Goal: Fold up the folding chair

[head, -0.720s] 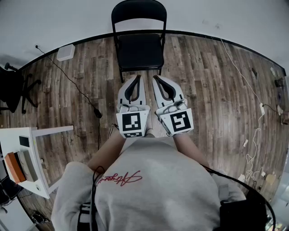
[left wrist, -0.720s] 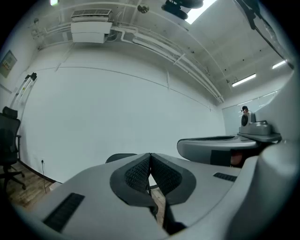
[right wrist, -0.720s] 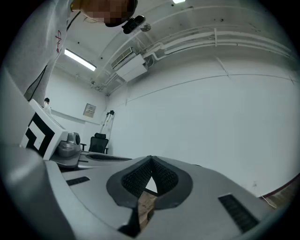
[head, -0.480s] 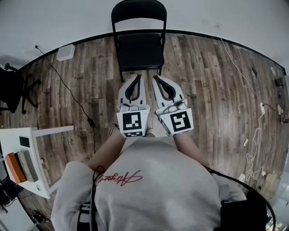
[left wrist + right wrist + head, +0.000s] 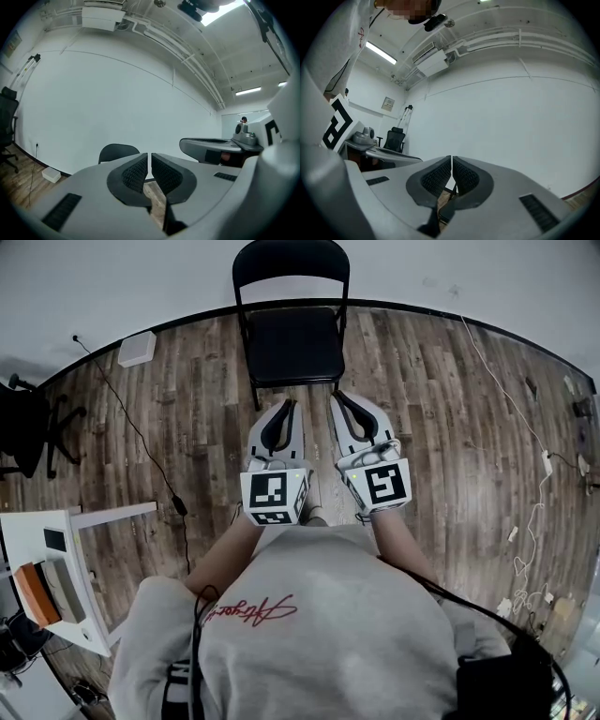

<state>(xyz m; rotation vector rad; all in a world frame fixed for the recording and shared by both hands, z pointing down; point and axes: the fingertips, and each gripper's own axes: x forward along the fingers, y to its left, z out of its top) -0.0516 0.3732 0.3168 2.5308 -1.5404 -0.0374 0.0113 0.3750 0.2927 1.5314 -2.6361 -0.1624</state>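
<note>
1. My left tongs (image 5: 287,404) and right tongs (image 5: 337,397) are both closed with nothing in them, held level side by side.
2. The chair (image 5: 291,338) stands unfolded on the wood floor (image 5: 187,427) against the wall, straight ahead of me, seat front facing me.
3. My right tips look slightly nearer, just short of the seat's front corner.

Red-scripted grey sweatshirt (image 5: 328,615); white left gripper (image 5: 288,403), right gripper (image 5: 337,396).
</note>
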